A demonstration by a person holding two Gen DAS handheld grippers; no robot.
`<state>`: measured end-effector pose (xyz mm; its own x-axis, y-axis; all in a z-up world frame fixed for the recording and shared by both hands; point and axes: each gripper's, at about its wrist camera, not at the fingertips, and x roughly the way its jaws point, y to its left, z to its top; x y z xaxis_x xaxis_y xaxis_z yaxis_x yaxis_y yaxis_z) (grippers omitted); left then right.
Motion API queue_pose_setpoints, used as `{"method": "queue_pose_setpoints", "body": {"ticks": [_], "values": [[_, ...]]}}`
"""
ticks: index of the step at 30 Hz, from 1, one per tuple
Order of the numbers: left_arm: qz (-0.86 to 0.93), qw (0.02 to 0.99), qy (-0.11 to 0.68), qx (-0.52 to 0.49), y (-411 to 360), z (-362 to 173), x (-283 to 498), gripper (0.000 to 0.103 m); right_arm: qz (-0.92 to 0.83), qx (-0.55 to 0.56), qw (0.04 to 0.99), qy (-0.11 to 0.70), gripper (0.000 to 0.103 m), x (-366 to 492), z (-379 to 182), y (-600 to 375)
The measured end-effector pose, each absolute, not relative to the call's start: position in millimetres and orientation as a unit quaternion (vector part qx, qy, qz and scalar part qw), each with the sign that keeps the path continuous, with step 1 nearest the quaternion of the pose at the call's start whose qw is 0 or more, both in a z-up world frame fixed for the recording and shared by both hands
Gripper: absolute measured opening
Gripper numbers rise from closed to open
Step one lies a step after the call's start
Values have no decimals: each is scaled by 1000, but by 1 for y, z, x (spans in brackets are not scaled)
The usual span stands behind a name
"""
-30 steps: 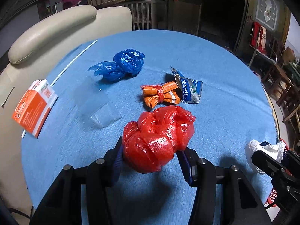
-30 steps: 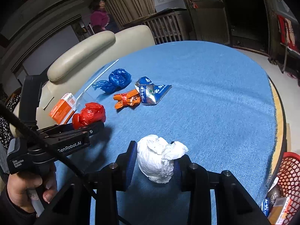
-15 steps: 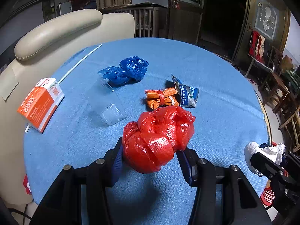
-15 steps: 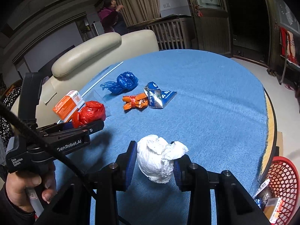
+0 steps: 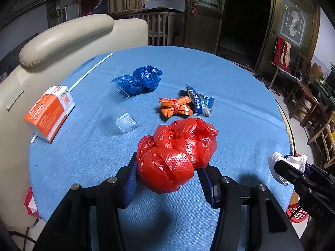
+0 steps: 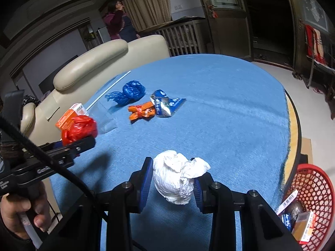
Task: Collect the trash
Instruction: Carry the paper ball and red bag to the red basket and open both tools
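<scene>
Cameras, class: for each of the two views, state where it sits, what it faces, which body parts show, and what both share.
Left wrist: on the left tongs, facing across the blue table; they grip a red bag.
Right wrist: on the right tongs gripping a white paper wad; left hand and red basket visible.
Shared: blue bag, orange wrapper.

Both wrist views face forward, close, sharing blue table (image 5: 240,96).

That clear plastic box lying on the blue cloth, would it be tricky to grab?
Probably. The clear plastic box looks thin and empty, so likely light and easily crushed. Its smooth walls may slip, and a push would probably slide it across the blue cloth.
</scene>
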<state>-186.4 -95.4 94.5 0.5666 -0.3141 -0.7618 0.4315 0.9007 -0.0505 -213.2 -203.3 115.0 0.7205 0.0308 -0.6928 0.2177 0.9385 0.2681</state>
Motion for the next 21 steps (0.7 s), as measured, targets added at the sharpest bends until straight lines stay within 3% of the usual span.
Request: {"method": "queue_pose_setpoints", "body": {"ticks": [21], "values": [[-322, 833, 424, 149, -192, 84, -242, 55, -125, 231, 900, 348, 38, -278, 103, -279]]}}
